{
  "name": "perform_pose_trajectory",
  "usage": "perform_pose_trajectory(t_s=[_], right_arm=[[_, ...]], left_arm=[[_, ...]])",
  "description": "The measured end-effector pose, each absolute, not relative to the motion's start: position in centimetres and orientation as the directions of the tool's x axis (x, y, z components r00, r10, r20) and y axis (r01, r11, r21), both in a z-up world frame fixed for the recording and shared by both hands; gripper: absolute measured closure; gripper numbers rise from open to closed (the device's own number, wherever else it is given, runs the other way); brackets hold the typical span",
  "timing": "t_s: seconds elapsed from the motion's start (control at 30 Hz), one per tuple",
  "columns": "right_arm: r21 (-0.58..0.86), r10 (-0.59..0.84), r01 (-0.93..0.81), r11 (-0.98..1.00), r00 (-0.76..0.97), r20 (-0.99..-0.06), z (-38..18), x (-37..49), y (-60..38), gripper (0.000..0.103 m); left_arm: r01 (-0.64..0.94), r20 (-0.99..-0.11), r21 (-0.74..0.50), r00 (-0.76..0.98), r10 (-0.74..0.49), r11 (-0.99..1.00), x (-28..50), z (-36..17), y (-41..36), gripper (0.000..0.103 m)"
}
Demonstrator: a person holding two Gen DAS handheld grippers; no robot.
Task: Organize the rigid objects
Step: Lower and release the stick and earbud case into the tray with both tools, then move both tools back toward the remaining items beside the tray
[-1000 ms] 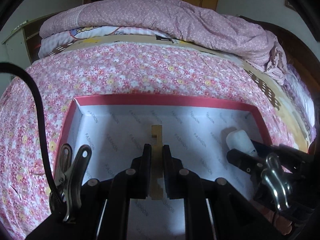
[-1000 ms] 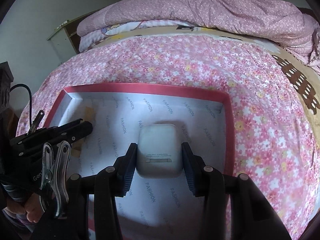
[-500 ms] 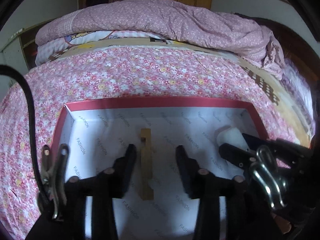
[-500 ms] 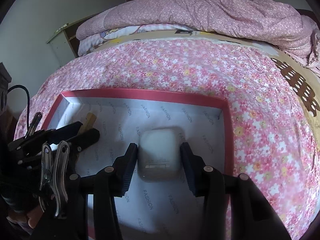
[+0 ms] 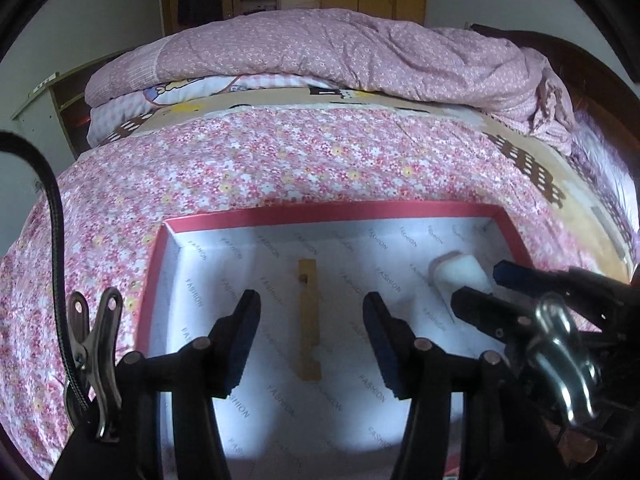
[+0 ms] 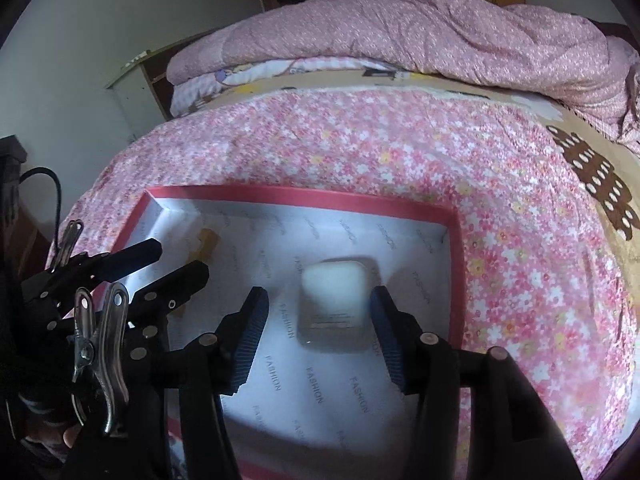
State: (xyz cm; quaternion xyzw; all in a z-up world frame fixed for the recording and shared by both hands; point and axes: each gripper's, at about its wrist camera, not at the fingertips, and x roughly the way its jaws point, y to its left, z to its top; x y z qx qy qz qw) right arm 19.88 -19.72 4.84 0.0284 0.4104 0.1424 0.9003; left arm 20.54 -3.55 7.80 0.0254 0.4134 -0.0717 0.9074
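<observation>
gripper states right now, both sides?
Left gripper: open, holding nothing; wooden piece lies free between its jaws.
Right gripper: open, holding nothing; white case rests in the box.

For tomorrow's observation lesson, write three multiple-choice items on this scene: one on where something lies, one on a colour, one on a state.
1. Where does the wooden strip lie?
A. On the quilt
B. On the box floor
C. In the left gripper's grip

2. What colour is the rim of the box?
A. Red
B. Green
C. Black

3. How does the right gripper stand around the white case?
A. Shut on it
B. Open around it
C. Far off it

Answers: 1 B, it lies flat on the printed lining, with the left gripper open around it; 2 A, a red edge frames the white lining; 3 B, both fingers flank the case with gaps showing.
</observation>
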Motion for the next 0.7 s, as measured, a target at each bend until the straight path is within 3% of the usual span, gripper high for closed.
perform_pose_trajectory(t_s=[0.47, 0.7], right_arm=[[0.162, 0.286, -0.250, 0.955, 0.618, -0.732, 6.8, 14.5, -20.6, 0.049], [0.124, 0.276, -0.279, 0.952, 0.615, -0.739, 6.8, 10.1, -20.7, 0.049]], left_arm=[[0.166, -0.766, -0.061, 0.624, -0.153, 0.984, 15.4, 10.2, -2.3, 0.047], [0.220, -0.746, 0.041, 0.655, -0.117, 0.975, 10.8, 11.1, -3.1, 0.047]])
